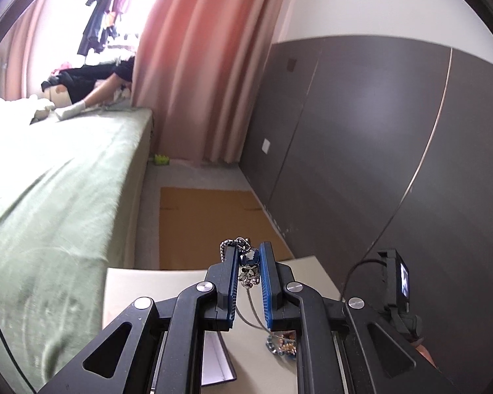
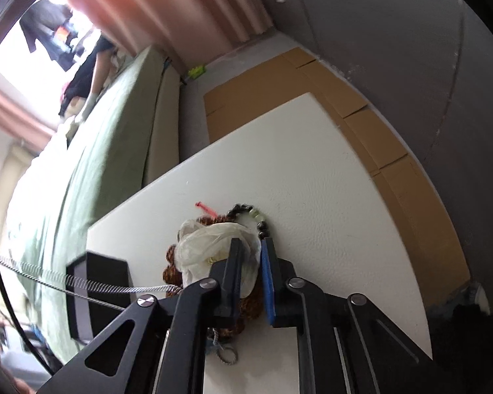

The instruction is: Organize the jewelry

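Observation:
My left gripper (image 1: 249, 252) is shut on a silver chain necklace with a skull pendant (image 1: 249, 274) and holds it above the white table (image 1: 167, 290); its chain hangs down toward a small heap of beads (image 1: 281, 344). My right gripper (image 2: 251, 246) sits low over a jewelry pile on the table (image 2: 312, 180), its jaws narrowly apart around a crumpled clear plastic bag (image 2: 210, 241). Brown bead strands (image 2: 171, 271) and a dark bead bracelet (image 2: 251, 215) lie under and beside the bag. The silver chain (image 2: 82, 285) stretches off to the left.
A black box (image 2: 95, 298) stands at the table's left edge, an open lid or booklet (image 1: 215, 358) below my left gripper. A green bed (image 1: 59, 197) is on the left, cardboard (image 1: 207, 223) on the floor, a grey wall (image 1: 361, 131) on the right.

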Action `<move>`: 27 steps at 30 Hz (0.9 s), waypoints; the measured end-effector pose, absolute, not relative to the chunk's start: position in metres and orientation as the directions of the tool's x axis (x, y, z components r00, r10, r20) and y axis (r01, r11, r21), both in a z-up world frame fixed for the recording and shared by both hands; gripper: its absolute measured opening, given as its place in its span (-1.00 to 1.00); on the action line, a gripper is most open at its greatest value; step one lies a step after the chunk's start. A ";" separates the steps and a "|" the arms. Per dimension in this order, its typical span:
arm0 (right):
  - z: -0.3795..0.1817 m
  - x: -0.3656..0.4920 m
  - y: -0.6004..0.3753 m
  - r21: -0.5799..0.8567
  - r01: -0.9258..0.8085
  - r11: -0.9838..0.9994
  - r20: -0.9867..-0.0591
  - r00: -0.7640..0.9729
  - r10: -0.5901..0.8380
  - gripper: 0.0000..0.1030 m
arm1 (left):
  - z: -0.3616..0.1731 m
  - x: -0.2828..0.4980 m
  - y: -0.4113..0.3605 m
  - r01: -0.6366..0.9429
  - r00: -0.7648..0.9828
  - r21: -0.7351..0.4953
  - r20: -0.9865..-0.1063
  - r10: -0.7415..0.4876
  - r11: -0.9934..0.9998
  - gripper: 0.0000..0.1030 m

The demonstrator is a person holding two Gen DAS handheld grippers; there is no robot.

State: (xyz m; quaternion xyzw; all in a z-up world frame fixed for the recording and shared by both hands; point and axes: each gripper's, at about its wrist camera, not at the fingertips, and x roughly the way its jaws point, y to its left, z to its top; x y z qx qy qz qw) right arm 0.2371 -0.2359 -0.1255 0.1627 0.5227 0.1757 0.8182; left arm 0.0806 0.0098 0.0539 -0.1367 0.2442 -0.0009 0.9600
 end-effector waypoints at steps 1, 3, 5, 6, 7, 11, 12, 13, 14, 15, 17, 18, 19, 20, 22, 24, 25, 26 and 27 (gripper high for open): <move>-0.122 0.235 -0.240 0.453 -0.108 0.885 -0.794 0.402 0.456 -0.95 | 0.058 0.077 0.012 -0.068 0.887 -0.262 -0.458 -0.062 0.963 -0.75; -0.115 0.231 -0.246 0.468 -0.102 0.878 -0.777 0.426 0.463 -0.95 | 0.067 0.071 0.015 -0.072 0.897 -0.257 -0.439 -0.050 0.964 -0.75; -0.104 0.226 -0.253 0.490 -0.107 0.865 -0.750 0.454 0.481 -0.96 | 0.075 0.067 0.015 -0.080 0.902 -0.246 -0.430 -0.035 0.966 -0.75; -0.100 0.226 -0.254 0.498 -0.114 0.860 -0.740 0.461 0.489 -0.95 | 0.078 0.066 0.013 -0.085 0.902 -0.239 -0.430 -0.028 0.967 -0.75; -0.096 0.225 -0.255 0.508 -0.123 0.853 -0.727 0.470 0.501 -0.95 | 0.083 0.067 0.013 -0.089 0.902 -0.228 -0.432 -0.019 0.970 -0.75; -0.085 0.225 -0.263 0.586 -0.107 0.804 -0.674 0.486 0.556 -0.95 | 0.111 0.066 0.009 -0.093 0.906 -0.153 -0.423 0.020 0.984 -0.75; -0.081 0.222 -0.263 0.603 -0.113 0.790 -0.658 0.490 0.572 -0.95 | 0.119 0.066 0.008 -0.096 0.909 -0.139 -0.417 0.030 0.986 -0.75; -0.079 0.220 -0.262 0.609 -0.119 0.784 -0.650 0.492 0.579 -0.95 | 0.127 0.066 0.007 -0.100 0.911 -0.120 -0.409 0.042 0.988 -0.75; -0.076 0.218 -0.261 0.616 -0.132 0.777 -0.638 0.494 0.590 -0.95 | 0.134 0.066 0.006 -0.102 0.914 -0.103 -0.402 0.053 0.989 -0.75; -0.072 0.216 -0.259 0.621 -0.145 0.770 -0.628 0.495 0.600 -0.95 | 0.142 0.065 0.004 -0.108 0.917 -0.083 -0.394 0.067 0.991 -0.75; -0.067 0.214 -0.254 0.632 -0.168 0.757 -0.611 0.493 0.619 -0.95 | 0.153 0.064 0.004 -0.117 0.920 -0.056 -0.382 0.087 0.992 -0.75; -0.064 0.212 -0.253 0.638 -0.180 0.748 -0.601 0.491 0.631 -0.95 | 0.159 0.062 0.003 -0.124 0.922 -0.041 -0.374 0.100 0.991 -0.75; -0.063 0.210 -0.252 0.644 -0.190 0.741 -0.593 0.489 0.640 -0.95 | 0.164 0.062 0.004 -0.129 0.923 -0.030 -0.368 0.109 0.991 -0.75; -0.061 0.209 -0.252 0.652 -0.200 0.731 -0.581 0.487 0.652 -0.95 | 0.168 0.060 0.005 -0.136 0.924 -0.017 -0.362 0.121 0.991 -0.75; -0.058 0.208 -0.250 0.672 -0.214 0.709 -0.560 0.479 0.676 -0.95 | 0.176 0.056 0.007 -0.150 0.926 0.006 -0.349 0.143 0.989 -0.75; -0.054 0.204 -0.247 0.685 -0.238 0.688 -0.537 0.473 0.698 -0.95 | 0.185 0.053 0.012 -0.166 0.926 0.020 -0.339 0.163 0.986 -0.75; -0.052 0.203 -0.245 0.685 -0.247 0.686 -0.533 0.472 0.702 -0.95 | 0.187 0.052 0.014 -0.173 0.927 0.020 -0.336 0.170 0.985 -0.75; -0.049 0.201 -0.242 0.684 -0.265 0.679 -0.525 0.468 0.711 -0.95 | 0.190 0.051 0.017 -0.180 0.927 0.021 -0.331 0.177 0.983 -0.75; -0.047 0.200 -0.240 0.684 -0.279 0.674 -0.518 0.466 0.718 -0.95 | 0.192 0.049 0.019 -0.186 0.927 0.021 -0.327 0.183 0.982 -0.75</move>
